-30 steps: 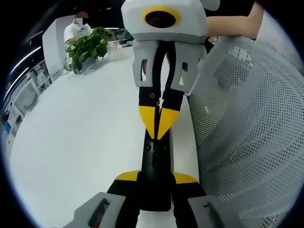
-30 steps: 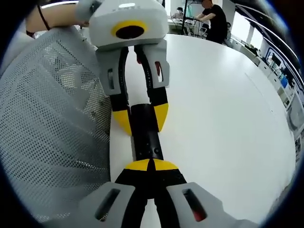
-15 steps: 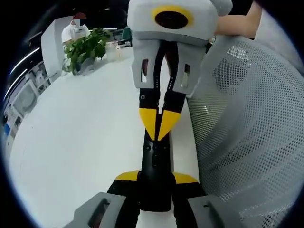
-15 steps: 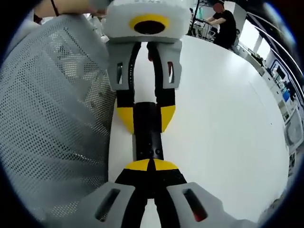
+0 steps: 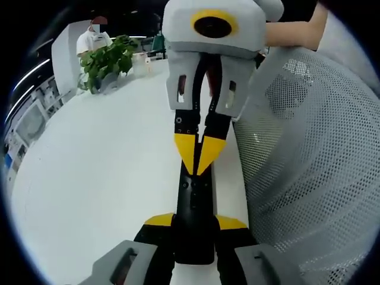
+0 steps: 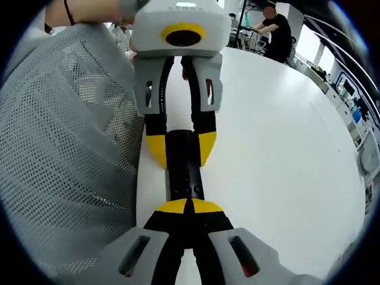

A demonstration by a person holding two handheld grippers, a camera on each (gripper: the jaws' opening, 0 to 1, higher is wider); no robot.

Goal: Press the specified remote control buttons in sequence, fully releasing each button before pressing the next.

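The black remote (image 5: 193,205) lies flat on the white table (image 5: 95,178), long axis running six to twelve in the left gripper view, hard beside the mesh chair back (image 5: 309,178) at three. The left gripper (image 5: 195,221) clamps the near end between its yellow tips. The right gripper (image 5: 198,155) comes in from twelve, tips pinched together, touching the button face. Its next press, I'd say, means a slide along that axis.
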